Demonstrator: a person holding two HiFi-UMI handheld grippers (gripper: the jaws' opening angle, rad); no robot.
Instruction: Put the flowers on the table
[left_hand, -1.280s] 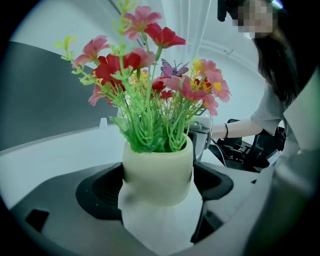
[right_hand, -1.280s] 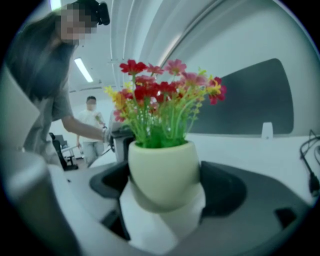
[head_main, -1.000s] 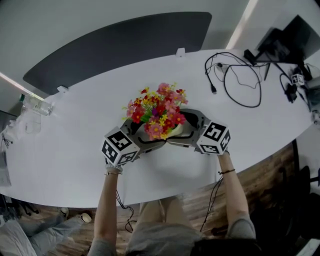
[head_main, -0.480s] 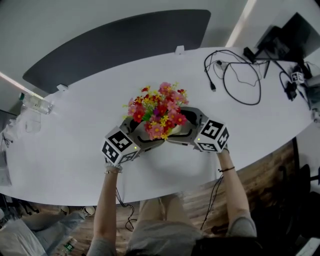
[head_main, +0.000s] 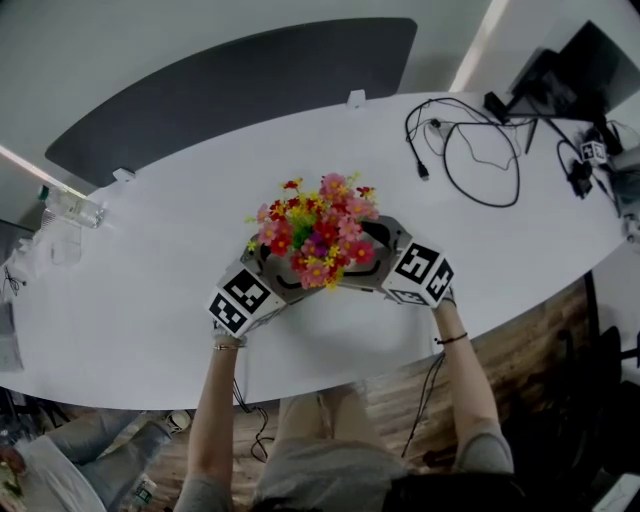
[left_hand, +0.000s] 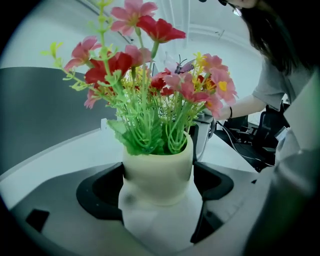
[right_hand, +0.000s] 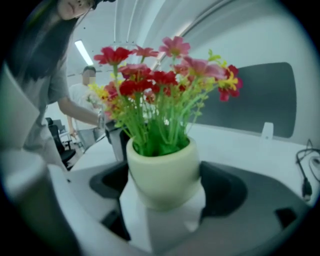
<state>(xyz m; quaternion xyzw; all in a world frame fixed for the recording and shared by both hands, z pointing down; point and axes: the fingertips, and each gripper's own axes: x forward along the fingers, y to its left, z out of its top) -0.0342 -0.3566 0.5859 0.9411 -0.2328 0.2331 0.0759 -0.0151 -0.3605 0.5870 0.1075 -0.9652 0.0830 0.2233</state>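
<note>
We hold the flowers (head_main: 318, 232) over the near-middle of the white bench (head_main: 150, 280), their pale pot (left_hand: 157, 175) caught between both tools. The left gripper (head_main: 275, 272) comes in from our left and the right gripper (head_main: 378, 250) from our right, meeting under the blooms. In the left gripper view the dark fingers (left_hand: 102, 187) press against the two sides of the pot. In the right gripper view that gripper's fingers (right_hand: 222, 187) hug the pot the same way. The pot stands upright. We cannot tell whether its base touches the bench. Loose cables (head_main: 470, 160) lie well apart, toward the far right of the bench.
</note>
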